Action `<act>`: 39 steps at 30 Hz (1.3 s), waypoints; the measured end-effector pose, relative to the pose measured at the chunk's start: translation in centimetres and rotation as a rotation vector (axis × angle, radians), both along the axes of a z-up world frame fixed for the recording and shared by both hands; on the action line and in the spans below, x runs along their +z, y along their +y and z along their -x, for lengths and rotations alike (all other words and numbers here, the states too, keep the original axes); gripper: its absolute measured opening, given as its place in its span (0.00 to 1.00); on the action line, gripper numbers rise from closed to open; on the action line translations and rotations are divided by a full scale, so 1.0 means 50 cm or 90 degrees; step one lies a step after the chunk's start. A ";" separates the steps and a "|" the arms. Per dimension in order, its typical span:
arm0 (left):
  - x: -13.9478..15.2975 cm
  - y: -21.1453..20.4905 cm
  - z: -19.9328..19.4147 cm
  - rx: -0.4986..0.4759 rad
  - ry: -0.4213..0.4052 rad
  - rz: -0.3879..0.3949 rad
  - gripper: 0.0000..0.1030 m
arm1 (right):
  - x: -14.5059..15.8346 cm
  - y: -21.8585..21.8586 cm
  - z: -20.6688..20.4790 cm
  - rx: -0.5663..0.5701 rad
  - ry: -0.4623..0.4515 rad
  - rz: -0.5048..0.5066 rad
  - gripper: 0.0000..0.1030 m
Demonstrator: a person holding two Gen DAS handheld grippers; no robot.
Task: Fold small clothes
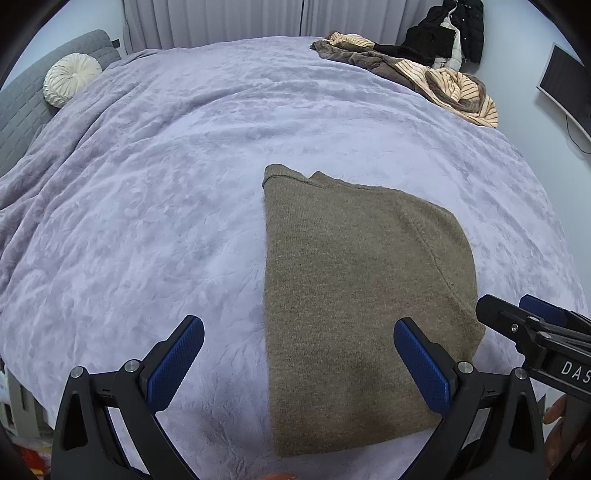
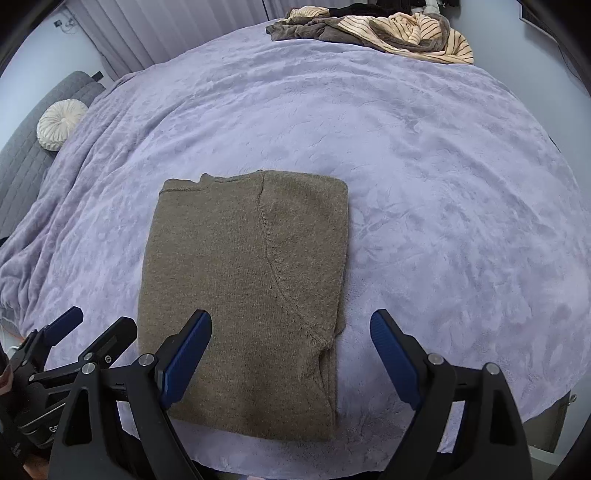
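1. The brown knit sweater (image 2: pixel 243 295) lies flat on the lilac blanket (image 2: pixel 443 184), already folded into a tidy rectangle, its neckline edge toward twelve o'clock and a sleeve seam curving down its top layer.
2. The left gripper (image 1: pixel 299 363) hovers over the sweater's near left edge, jaws spread wide, with nothing between the blue pads.
3. The right gripper (image 2: pixel 291 360) hangs over the near right edge, also well open and empty; its left pad is above the knit, its right pad above bare blanket.
4. I judge that a lengthwise fold is done and both tools have let go. The next move probably calls for pinching the two near corners at six o'clock and carrying them up toward the neckline, keeping the layers together.
5. At one o'clock, well apart, a heap of unfolded clothes (image 2: pixel 388 33), striped and brown, waits at the far edge of the bed.
6. A round cream cushion (image 1: pixel 72 79) sits at ten o'clock against a grey headboard (image 1: pixel 22 110).
7. Nothing lies near the sweater to block a fold.
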State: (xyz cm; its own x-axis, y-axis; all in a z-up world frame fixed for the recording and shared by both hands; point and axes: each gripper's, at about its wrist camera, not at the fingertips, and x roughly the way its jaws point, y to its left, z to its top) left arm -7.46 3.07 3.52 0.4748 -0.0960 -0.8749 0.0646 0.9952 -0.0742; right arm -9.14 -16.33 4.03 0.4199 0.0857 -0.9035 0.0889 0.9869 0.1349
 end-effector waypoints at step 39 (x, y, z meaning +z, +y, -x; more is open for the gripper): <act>-0.001 0.005 -0.002 0.006 0.008 -0.035 1.00 | -0.004 0.002 0.009 -0.009 -0.002 0.036 0.87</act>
